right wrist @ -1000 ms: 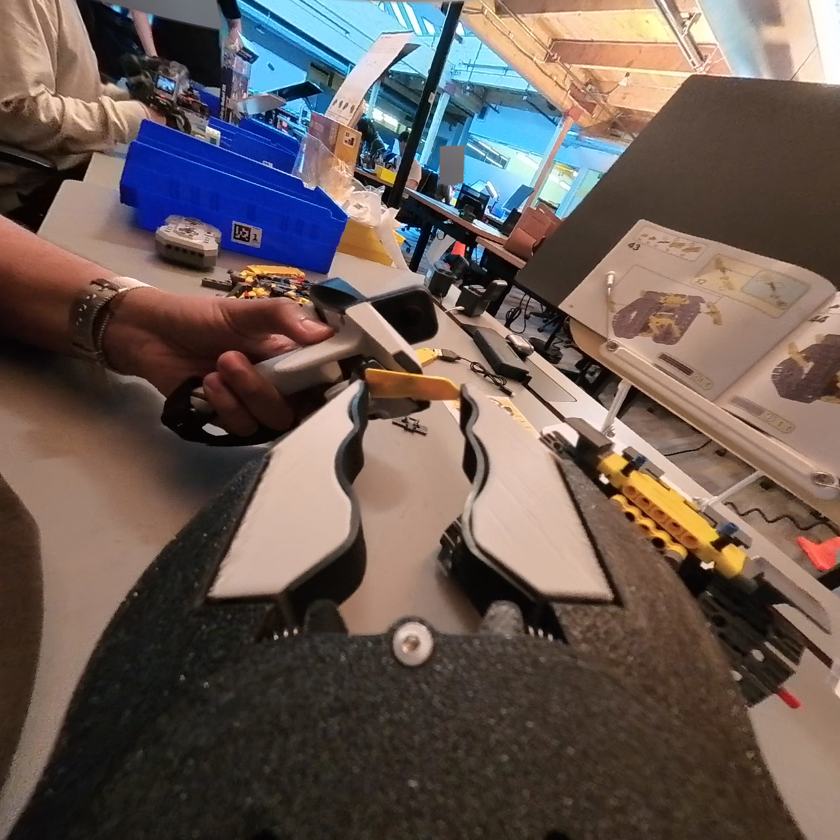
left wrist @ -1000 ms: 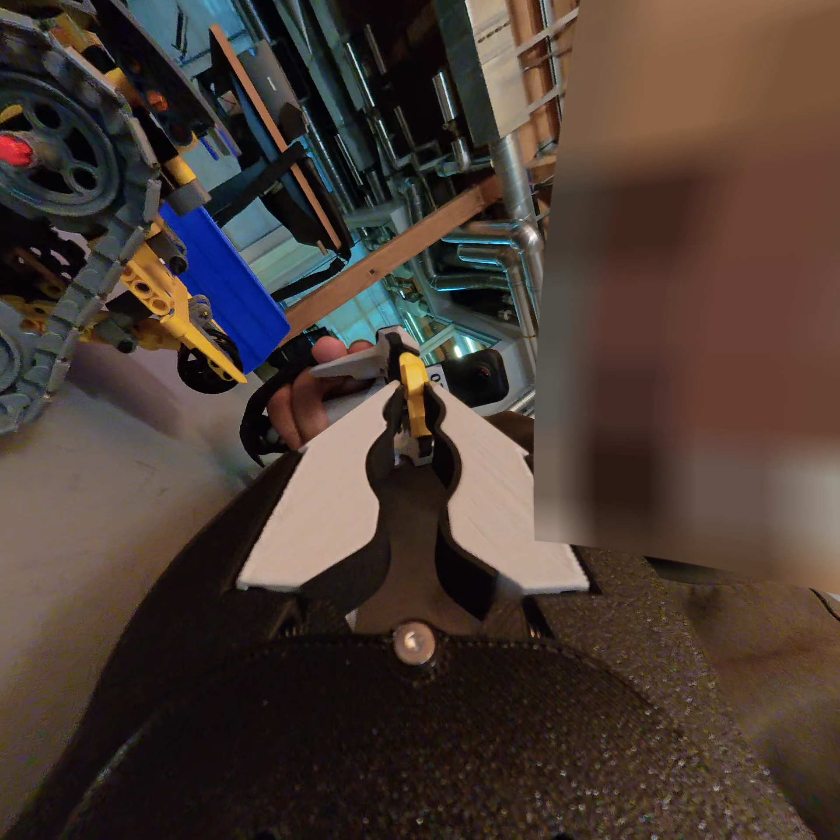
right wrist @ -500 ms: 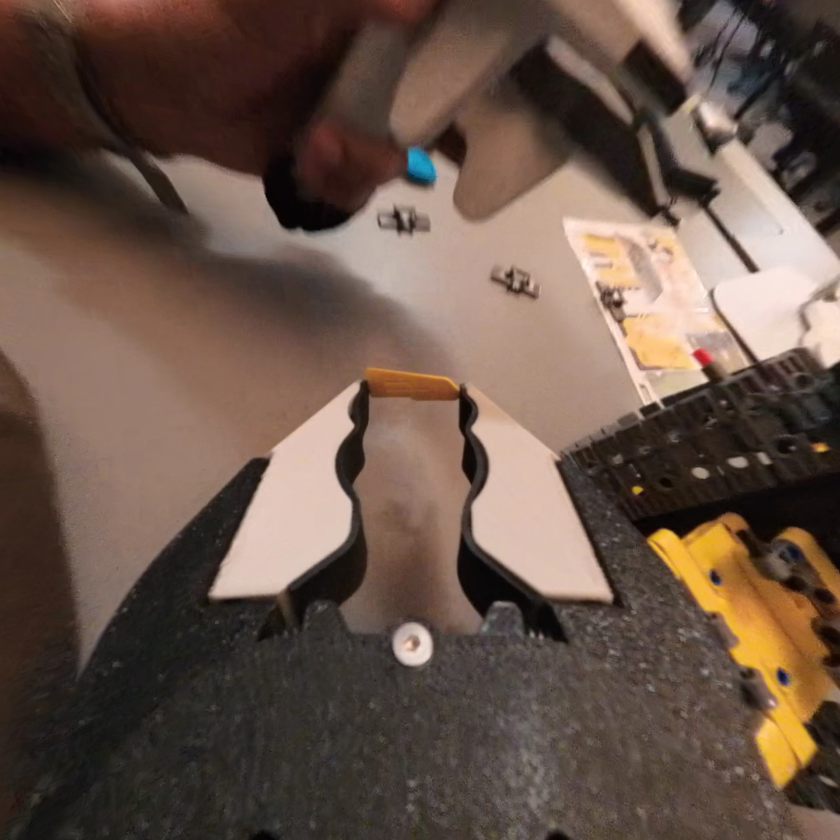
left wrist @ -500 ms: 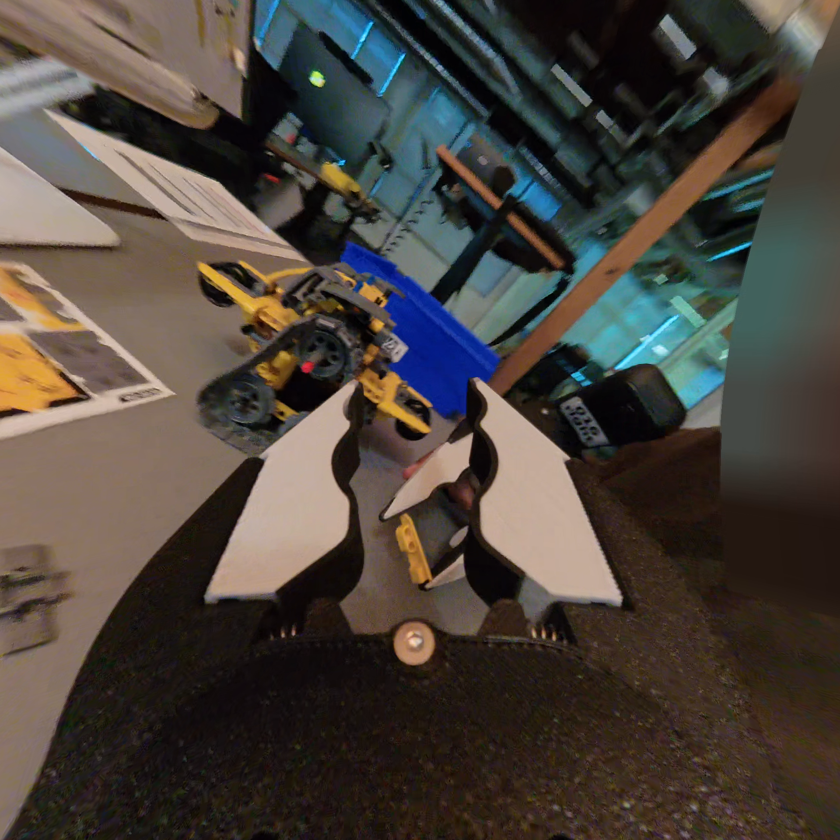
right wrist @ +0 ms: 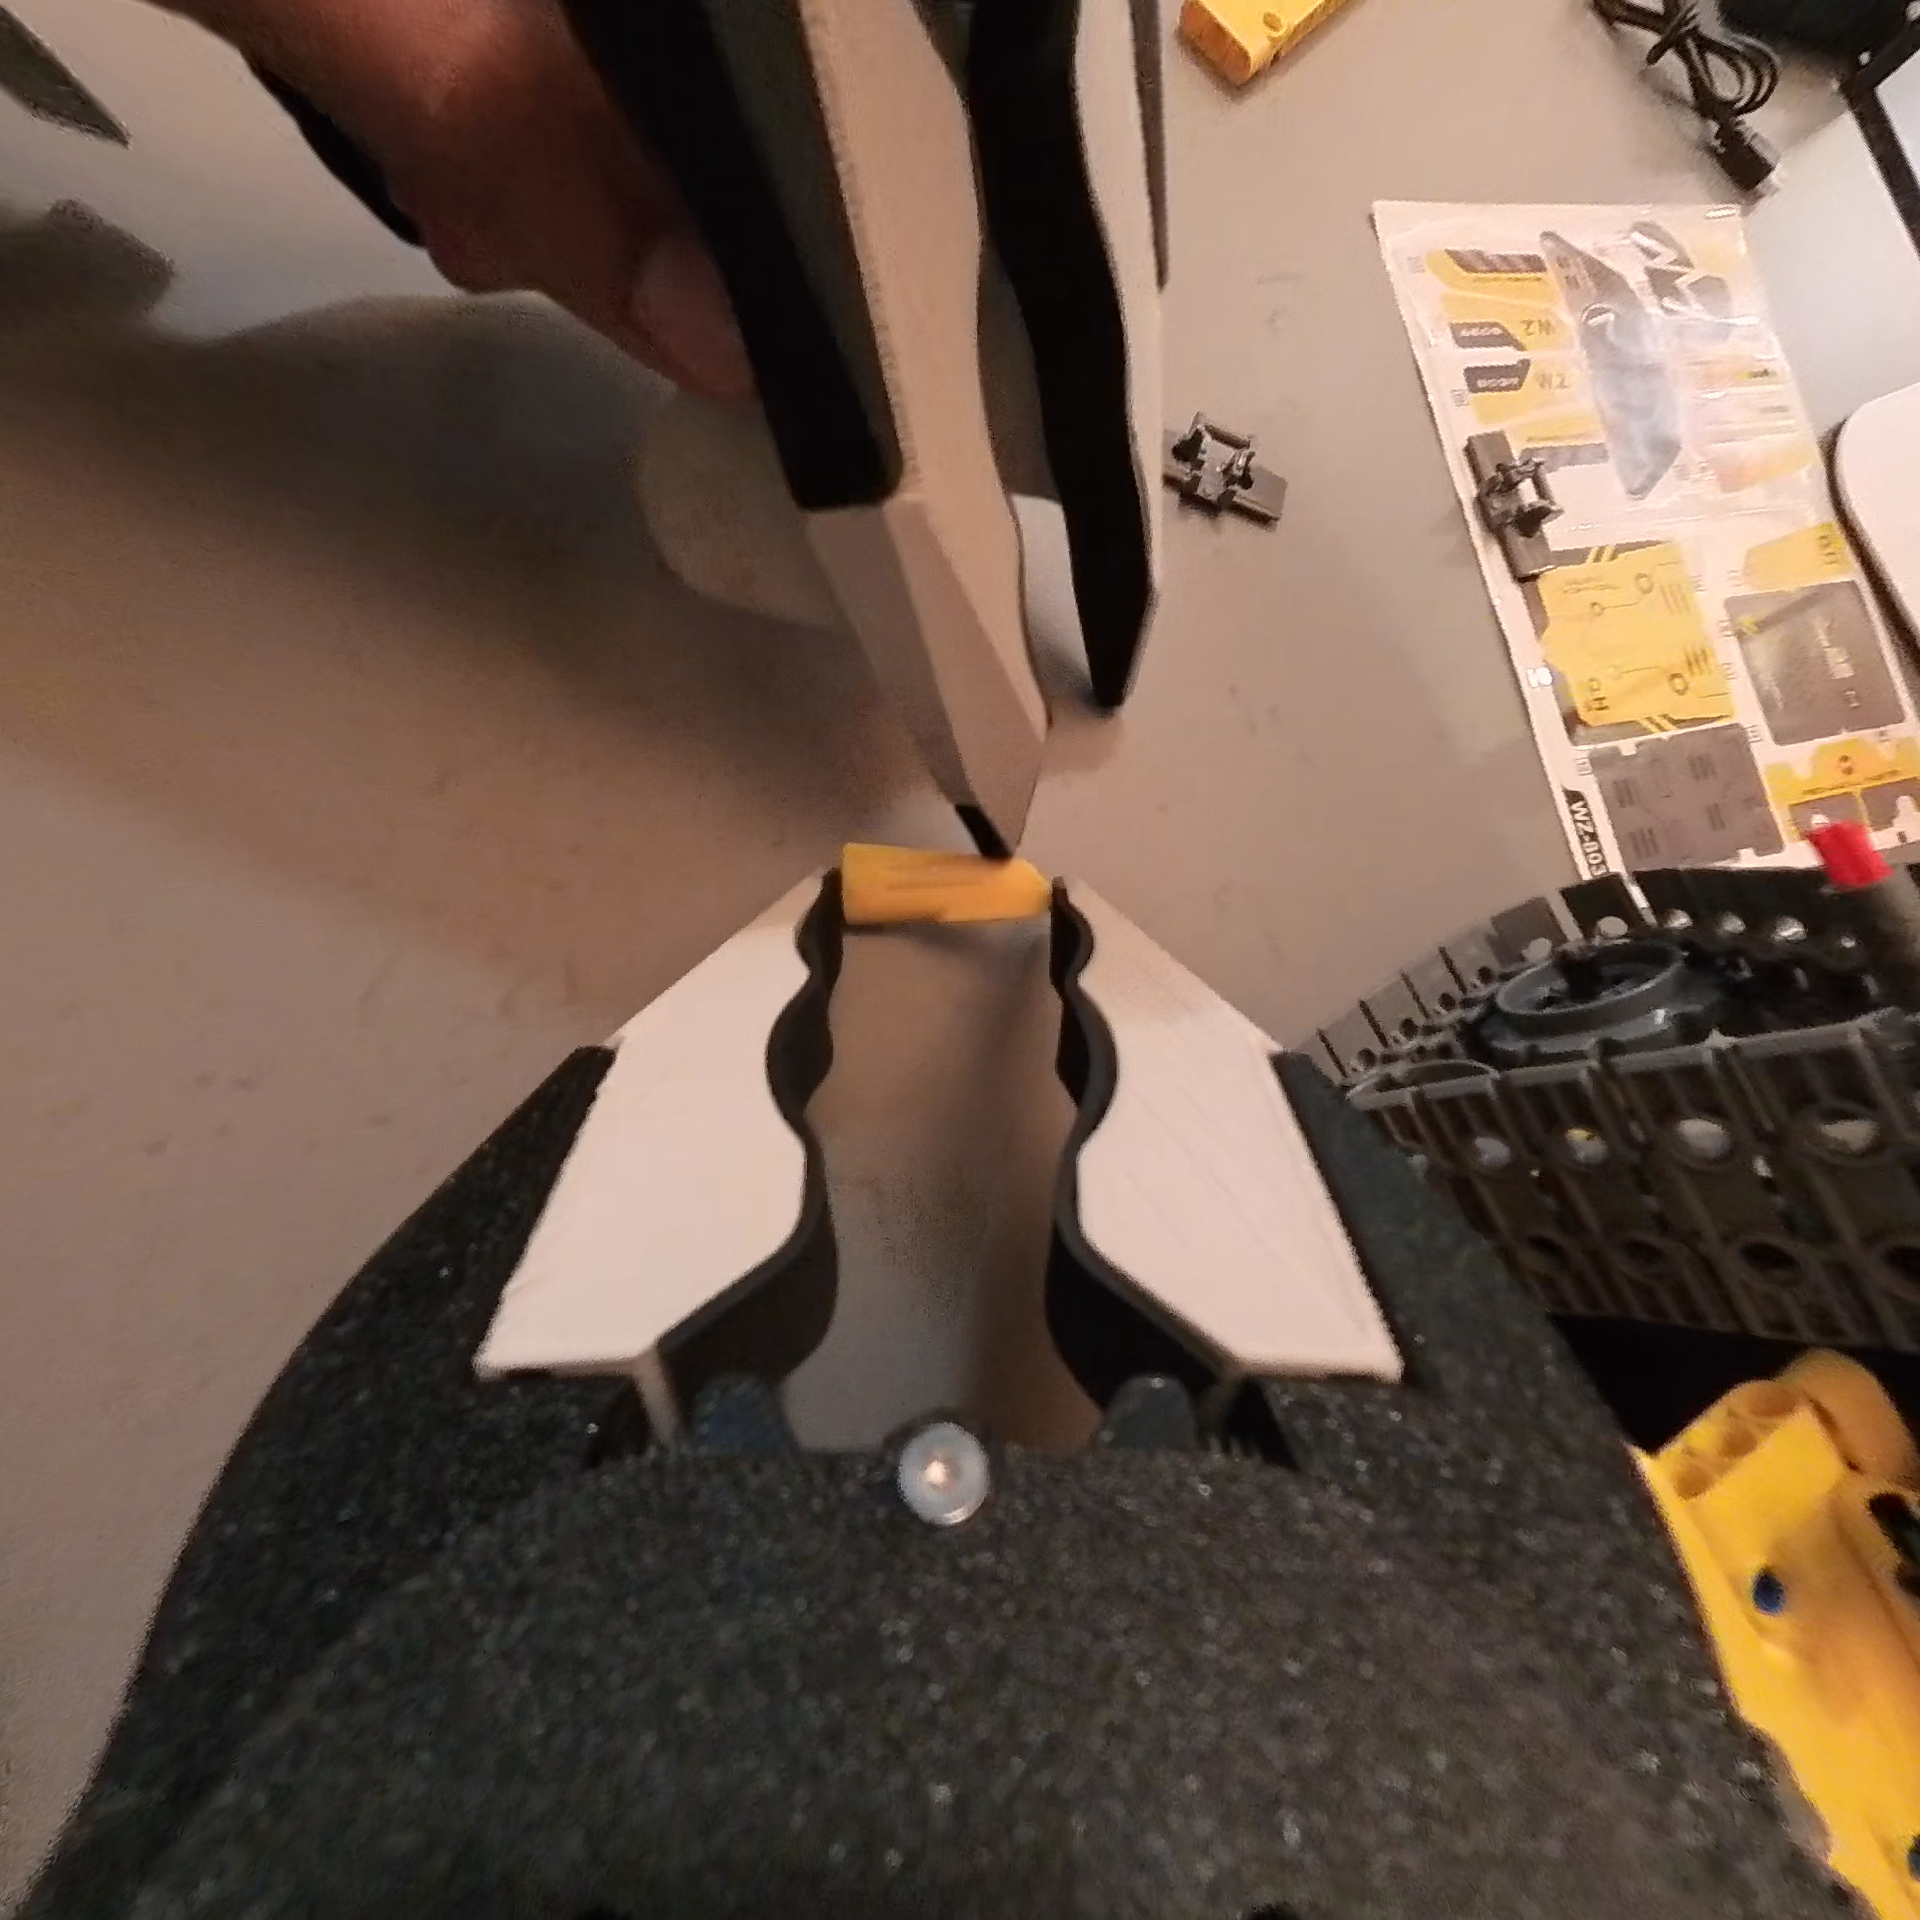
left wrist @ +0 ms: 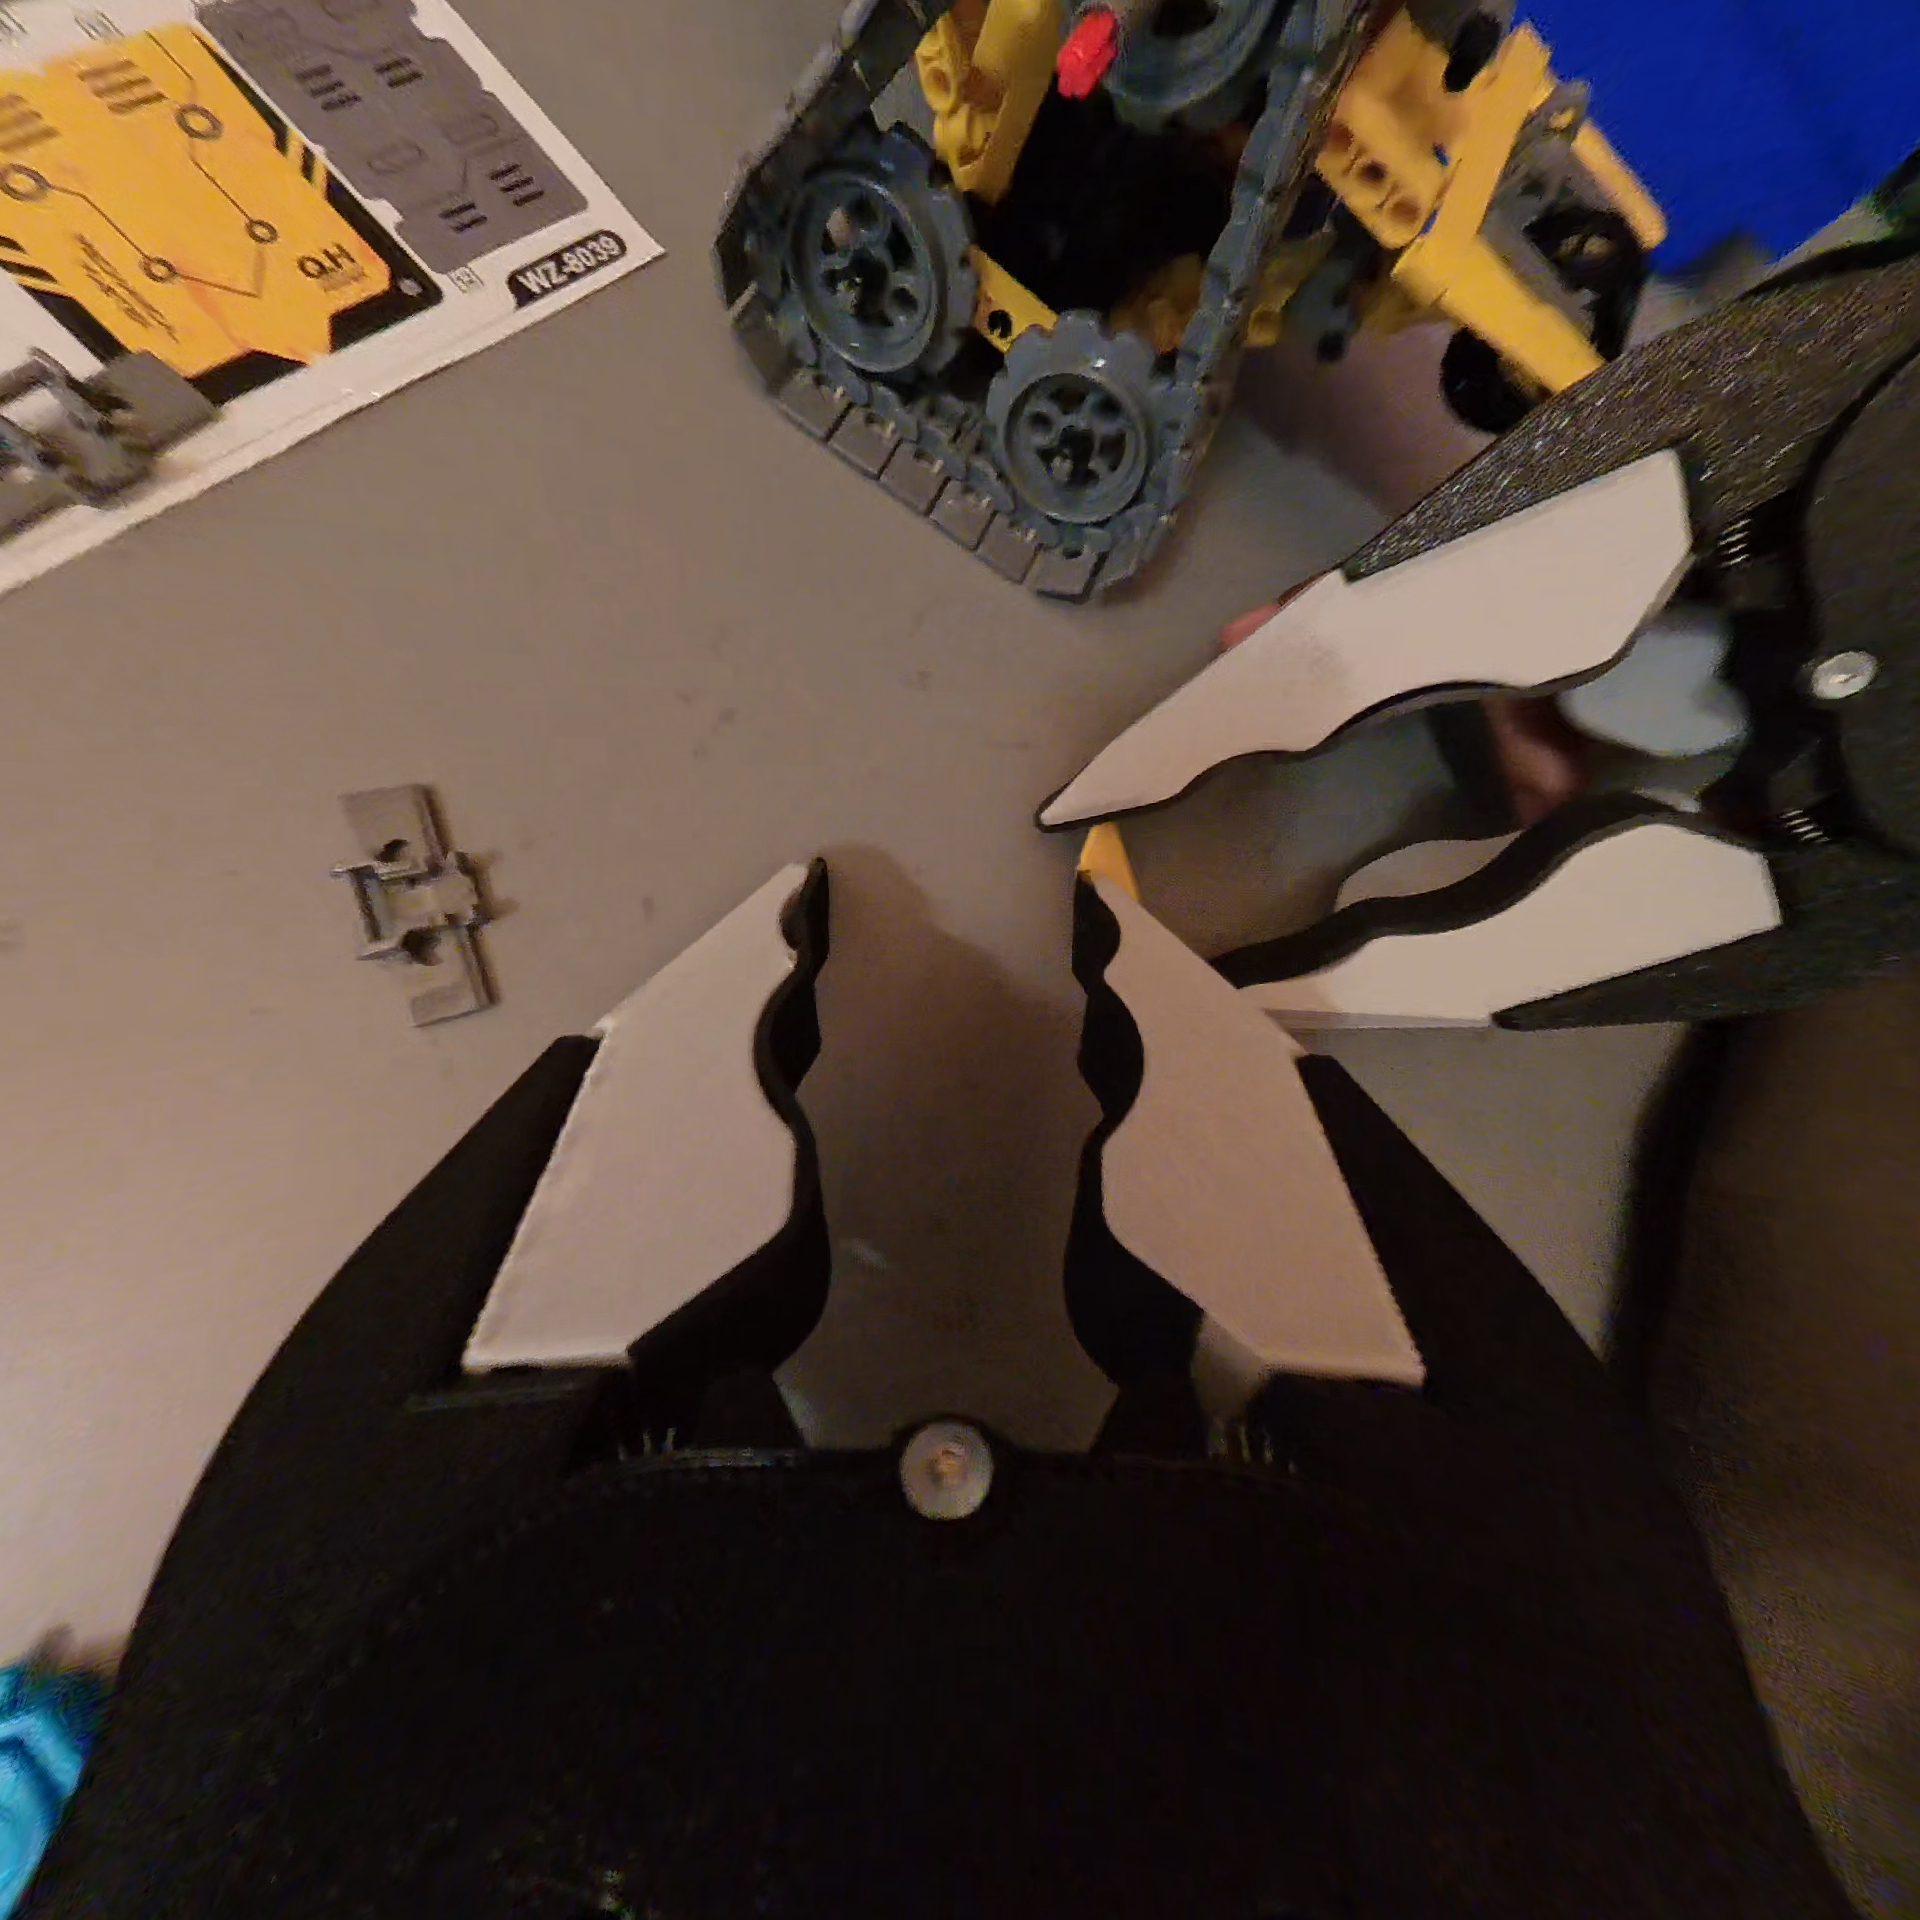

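Yellow piece [right wrist: 940, 898]: is being held crosswise at the tips of the right gripper [right wrist: 943, 902], long axis running from one finger to the other, above the grey table [right wrist: 312, 831].
Left gripper [left wrist: 945, 883]: is being kept open and empty; its fingertips [right wrist: 1003, 769] are being brought right up to the yellow piece, seemingly touching one end.
Nearer gripper: the right, clamped on the piece.
Surroundings: a tracked toy vehicle [left wrist: 1039, 312], a sticker sheet [right wrist: 1662, 520] and a loose grey track link [left wrist: 416, 904] are lying nearby.

Yellow brick piece [right wrist: 940, 899], grey table [left wrist: 644, 665], yellow-grey tracked model [left wrist: 1091, 270]
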A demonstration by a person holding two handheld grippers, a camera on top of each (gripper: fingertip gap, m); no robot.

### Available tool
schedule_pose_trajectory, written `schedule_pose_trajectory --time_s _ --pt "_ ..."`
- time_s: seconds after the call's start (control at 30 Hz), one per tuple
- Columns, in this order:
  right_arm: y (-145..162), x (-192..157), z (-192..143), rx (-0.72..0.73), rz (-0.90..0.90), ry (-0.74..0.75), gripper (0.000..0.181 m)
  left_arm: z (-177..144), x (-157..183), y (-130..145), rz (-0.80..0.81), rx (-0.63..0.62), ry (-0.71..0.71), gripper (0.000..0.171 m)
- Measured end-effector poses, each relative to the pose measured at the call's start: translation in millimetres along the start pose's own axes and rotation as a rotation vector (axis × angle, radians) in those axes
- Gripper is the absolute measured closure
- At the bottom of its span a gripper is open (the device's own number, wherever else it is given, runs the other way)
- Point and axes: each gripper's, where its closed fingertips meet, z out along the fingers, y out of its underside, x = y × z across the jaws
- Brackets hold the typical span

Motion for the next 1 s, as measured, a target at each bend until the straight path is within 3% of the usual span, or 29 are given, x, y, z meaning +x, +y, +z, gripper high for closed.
schedule_pose_trajectory --time_s 0.4,0.57,0.73,1.0 --pt "-0.5 5.3 -2.5 0.051 -0.010 0.041 0.135 -1.5 -7.3 -0.9 0.079 -0.010 -0.092 0.127" --pt "-7.0 3.6 -18.4 0.150 0.029 0.039 0.135 -7.2 -6.2 -7.0 0.131 0.017 -0.109 0.128" --pt "-6.4 3.2 -27.6 0.212 0.044 0.044 0.135 -8.5 4.8 -19.7 0.290 0.089 -0.112 0.128" --pt "-15.8 -6.6 -33.6 0.314 0.132 -0.086 0.135 -16.8 -13.9 -31.7 0.347 0.170 -0.232 0.128"
